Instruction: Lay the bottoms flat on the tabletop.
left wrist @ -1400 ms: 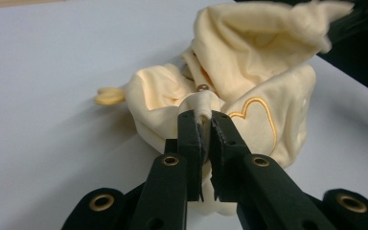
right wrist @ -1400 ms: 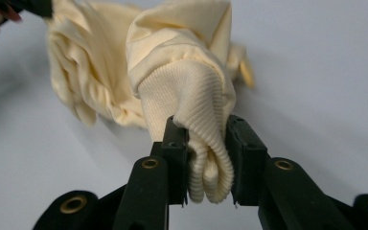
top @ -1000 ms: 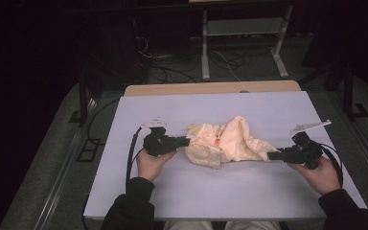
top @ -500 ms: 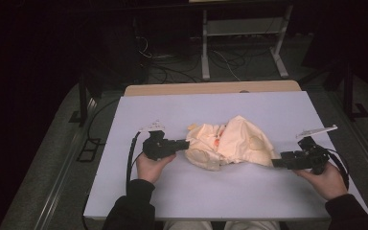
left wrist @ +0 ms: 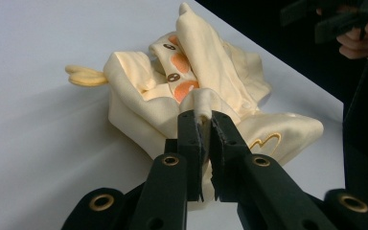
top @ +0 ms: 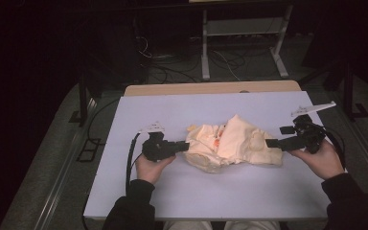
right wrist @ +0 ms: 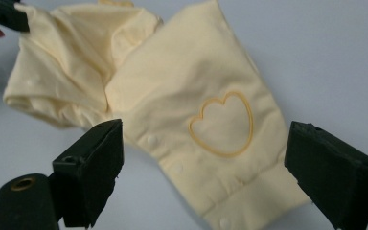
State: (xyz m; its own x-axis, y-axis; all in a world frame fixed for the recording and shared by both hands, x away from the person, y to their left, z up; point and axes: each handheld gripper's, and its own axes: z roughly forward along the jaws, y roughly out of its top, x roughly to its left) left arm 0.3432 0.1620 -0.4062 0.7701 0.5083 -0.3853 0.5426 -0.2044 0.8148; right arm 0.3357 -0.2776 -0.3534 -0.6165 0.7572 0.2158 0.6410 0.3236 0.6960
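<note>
Since half a second ago the right gripper (top: 274, 142) has risen a little and drawn back from the cream garment (top: 230, 146), letting go of the hem it was pulling, while the left gripper (top: 184, 146) has stayed where it was at the garment's other end. Now the right gripper's jaws stand wide apart with nothing between them; in the right gripper view (right wrist: 203, 167) the garment (right wrist: 172, 105) lies just ahead of and beneath them, its flattened end with an outlined heart shape (right wrist: 222, 123) and a row of small snaps along the hem sitting in the gap between the two black jaws. The left gripper (left wrist: 205, 122) is clamped tight on a small fold of the same cloth, a tuft of cream fabric standing up right at its fingertips. Beyond that pinch the garment (left wrist: 196, 91) is bunched in a heap, showing orange patches and brown rings on an inner panel, with a small yellow tab sticking out to the left of the jaws. From the high view the garment lies crumpled between the two grippers on the white table (top: 196, 196), touching the left one and just short of the right one.
</note>
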